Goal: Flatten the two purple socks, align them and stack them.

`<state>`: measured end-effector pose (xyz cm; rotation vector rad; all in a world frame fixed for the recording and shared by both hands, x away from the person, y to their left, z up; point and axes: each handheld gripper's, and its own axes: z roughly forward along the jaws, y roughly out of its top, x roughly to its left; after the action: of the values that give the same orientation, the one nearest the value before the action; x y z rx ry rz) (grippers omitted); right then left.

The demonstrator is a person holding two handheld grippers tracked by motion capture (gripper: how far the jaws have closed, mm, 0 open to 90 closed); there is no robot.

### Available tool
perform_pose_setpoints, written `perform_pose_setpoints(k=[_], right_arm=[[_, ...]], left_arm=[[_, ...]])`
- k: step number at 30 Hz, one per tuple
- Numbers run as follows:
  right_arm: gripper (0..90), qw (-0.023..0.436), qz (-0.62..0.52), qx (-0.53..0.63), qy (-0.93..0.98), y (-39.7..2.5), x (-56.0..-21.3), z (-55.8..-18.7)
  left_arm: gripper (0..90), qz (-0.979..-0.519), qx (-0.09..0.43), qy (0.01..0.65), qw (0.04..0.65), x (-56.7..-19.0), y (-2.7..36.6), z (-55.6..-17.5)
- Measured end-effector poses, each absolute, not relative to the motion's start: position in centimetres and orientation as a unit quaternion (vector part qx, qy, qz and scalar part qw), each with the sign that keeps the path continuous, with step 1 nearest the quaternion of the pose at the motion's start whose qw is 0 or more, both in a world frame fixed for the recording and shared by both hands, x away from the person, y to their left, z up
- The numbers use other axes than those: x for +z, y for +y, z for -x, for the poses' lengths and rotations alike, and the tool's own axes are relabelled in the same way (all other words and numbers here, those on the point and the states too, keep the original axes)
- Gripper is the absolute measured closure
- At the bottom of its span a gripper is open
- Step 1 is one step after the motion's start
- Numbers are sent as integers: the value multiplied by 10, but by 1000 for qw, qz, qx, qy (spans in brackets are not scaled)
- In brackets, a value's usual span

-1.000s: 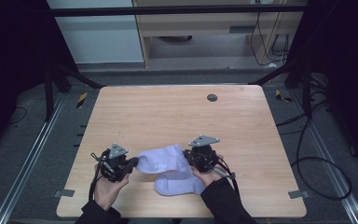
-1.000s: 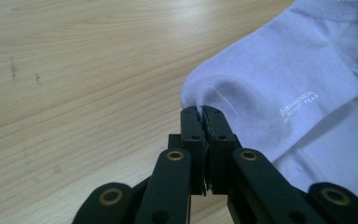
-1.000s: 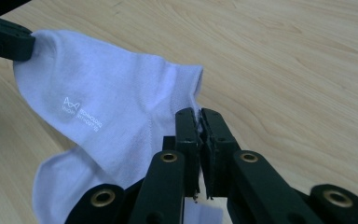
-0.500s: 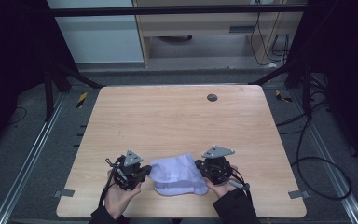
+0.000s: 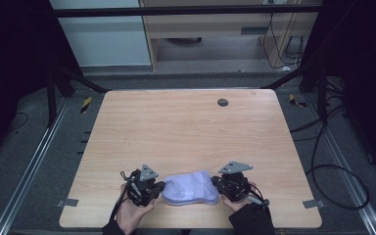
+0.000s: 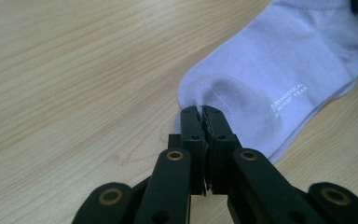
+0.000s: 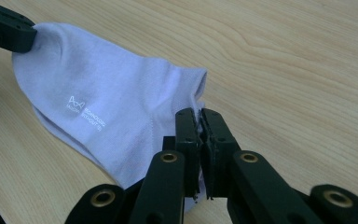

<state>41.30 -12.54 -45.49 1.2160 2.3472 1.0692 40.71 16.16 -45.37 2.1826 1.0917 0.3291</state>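
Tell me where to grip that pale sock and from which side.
Grip the sock at its two opposite ends, from left and right along the table. It lies flat, so only thin edges pinch, as the left gripper and right gripper do.

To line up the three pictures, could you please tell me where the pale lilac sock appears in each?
High view: pale lilac sock near the table's front edge, between both grippers.
Left gripper view: upper right, above the shut jaws.
Right gripper view: left and centre.
Shared landmark: small white printed logo on the sock.
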Motion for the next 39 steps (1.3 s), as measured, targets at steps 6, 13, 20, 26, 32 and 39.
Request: perform_pose_setpoints(k=[6,13,20,26,32,39], right_arm=[[865,142,-422,366,817,-126,-459,-413],[865,137,-425,354,822,-127,-465,-414],[863,136,-427,345,825,-126,-471,-415],[860,136,-427,339,827,-125,-477,-417],[829,137,-427,335,829,-125,-480,-418],[750,153,-425,353,819,-127,-474,-415]], left_arm=[[878,-840,119,417,327,-459,159,-406],[878,-845,115,415,315,-465,157,-405],[877,-848,113,417,308,-470,156,-406],[877,-849,116,417,304,-473,156,-407],[859,-847,119,418,306,-476,157,-409],[691,-831,142,421,336,-468,162,-408]])
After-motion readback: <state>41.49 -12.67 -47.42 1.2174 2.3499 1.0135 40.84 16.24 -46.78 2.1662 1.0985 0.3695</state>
